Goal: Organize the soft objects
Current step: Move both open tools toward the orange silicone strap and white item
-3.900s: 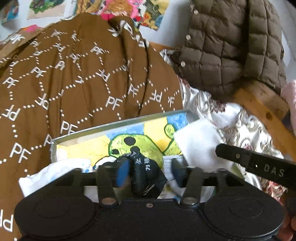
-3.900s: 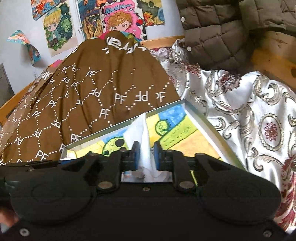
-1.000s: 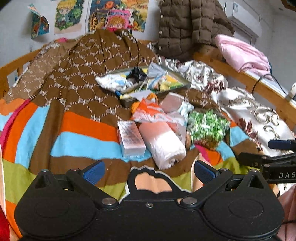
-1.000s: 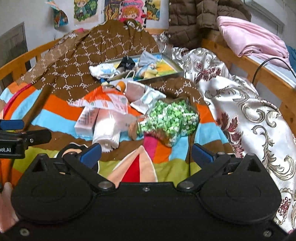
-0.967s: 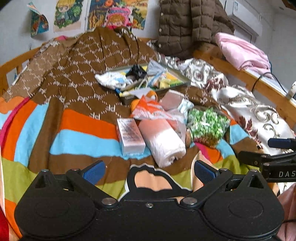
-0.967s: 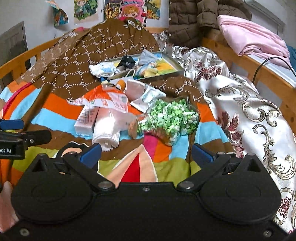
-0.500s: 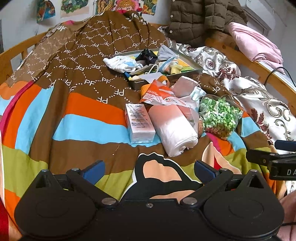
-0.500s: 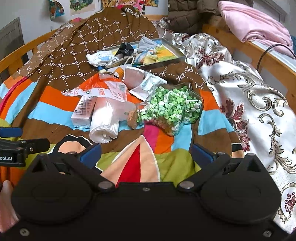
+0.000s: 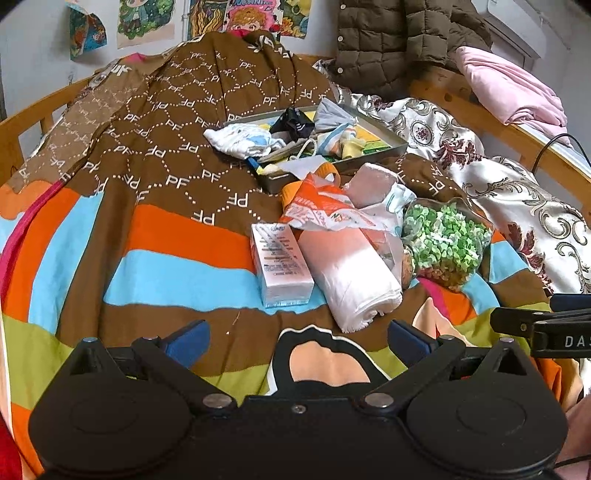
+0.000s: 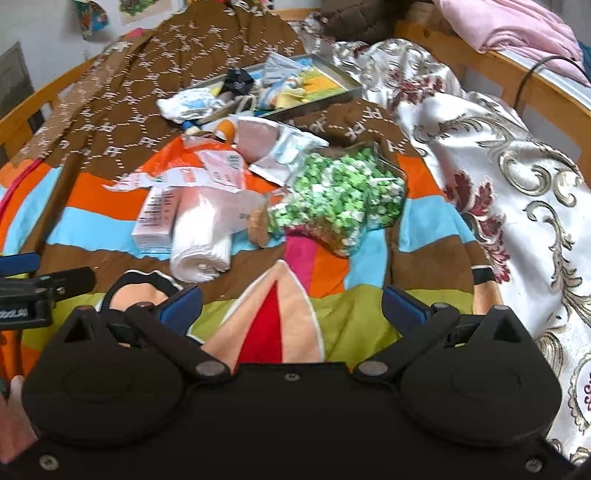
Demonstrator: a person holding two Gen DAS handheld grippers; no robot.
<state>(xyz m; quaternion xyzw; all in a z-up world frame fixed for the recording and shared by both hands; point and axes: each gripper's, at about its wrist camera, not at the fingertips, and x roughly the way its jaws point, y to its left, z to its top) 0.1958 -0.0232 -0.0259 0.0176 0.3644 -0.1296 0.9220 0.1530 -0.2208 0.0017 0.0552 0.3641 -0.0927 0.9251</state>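
Both grippers, left [image 9: 298, 338] and right [image 10: 291, 304], gape wide and empty over bare striped blanket [image 9: 177, 266], short of the soft clutter.

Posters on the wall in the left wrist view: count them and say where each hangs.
4 in view. A crumpled paper piece at far left, a green cartoon poster beside it, a dark one next, then a pink-lettered poster. All are cut off by the frame; more may be hidden.
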